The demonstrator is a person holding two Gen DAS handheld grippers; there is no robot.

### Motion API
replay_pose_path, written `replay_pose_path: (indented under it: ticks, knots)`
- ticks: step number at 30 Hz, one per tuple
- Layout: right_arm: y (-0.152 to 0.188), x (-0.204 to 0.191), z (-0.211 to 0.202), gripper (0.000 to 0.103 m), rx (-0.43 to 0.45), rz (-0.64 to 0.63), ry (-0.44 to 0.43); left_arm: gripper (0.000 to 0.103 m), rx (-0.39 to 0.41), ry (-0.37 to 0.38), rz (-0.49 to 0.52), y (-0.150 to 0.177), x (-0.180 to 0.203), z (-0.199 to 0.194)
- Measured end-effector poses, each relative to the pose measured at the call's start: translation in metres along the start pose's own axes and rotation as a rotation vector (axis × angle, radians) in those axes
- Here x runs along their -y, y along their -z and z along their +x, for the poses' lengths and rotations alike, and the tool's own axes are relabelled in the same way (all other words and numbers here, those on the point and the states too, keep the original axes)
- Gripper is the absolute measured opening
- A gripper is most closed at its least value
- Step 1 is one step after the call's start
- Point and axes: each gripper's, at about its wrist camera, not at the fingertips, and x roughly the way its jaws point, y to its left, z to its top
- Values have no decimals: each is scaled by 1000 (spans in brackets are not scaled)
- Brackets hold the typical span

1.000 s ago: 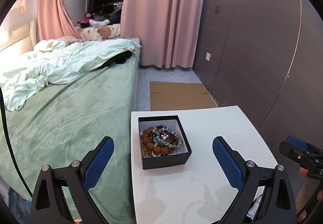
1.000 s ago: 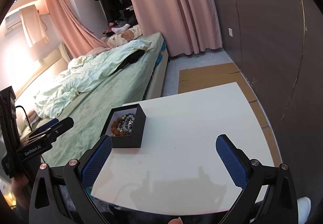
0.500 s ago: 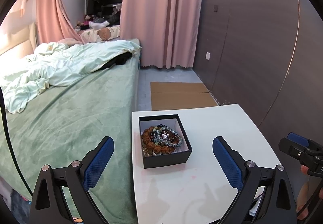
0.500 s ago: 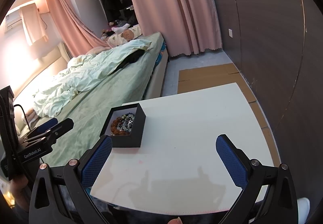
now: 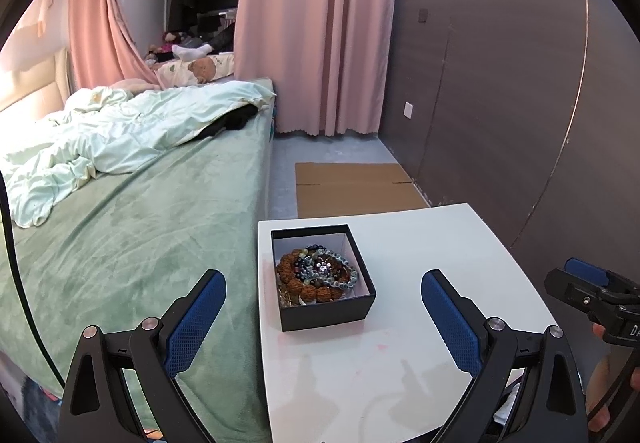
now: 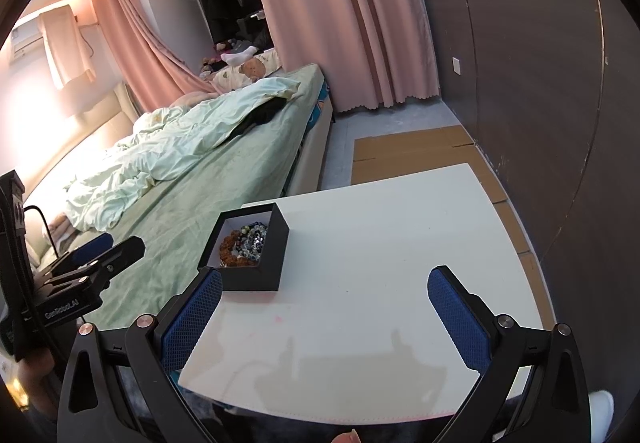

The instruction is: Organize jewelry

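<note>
A black open box (image 5: 326, 309) with a white lining stands on the left side of a white table (image 5: 420, 383). It holds a heap of jewelry (image 5: 316, 275): brown bead bracelets and bluish bead strings. My left gripper (image 5: 323, 313) is open and empty, above the table just short of the box. My right gripper (image 6: 324, 309) is open and empty, above the table's near part, with the box (image 6: 260, 271) and its jewelry (image 6: 244, 245) ahead to its left. The right gripper also shows at the right edge of the left wrist view (image 5: 592, 285).
A bed with a green cover (image 5: 120, 243) and a pale quilt (image 5: 132, 131) lies against the table's left side. A dark panelled wall (image 5: 500, 103) runs along the right. Flat cardboard (image 5: 356, 189) lies on the floor beyond the table. Pink curtains (image 5: 316, 27) hang behind.
Both grippers stay open and empty. The left wrist view has shifted slightly, and the box sits a little nearer between its fingers. The right view is almost unchanged.
</note>
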Motion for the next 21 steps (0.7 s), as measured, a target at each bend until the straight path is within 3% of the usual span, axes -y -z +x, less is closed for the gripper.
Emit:
replay_pose_path:
  ticks: [21]
  knots:
    - [1,-1,1,103,10,-4,1,98,8,12,6,0,1,-2]
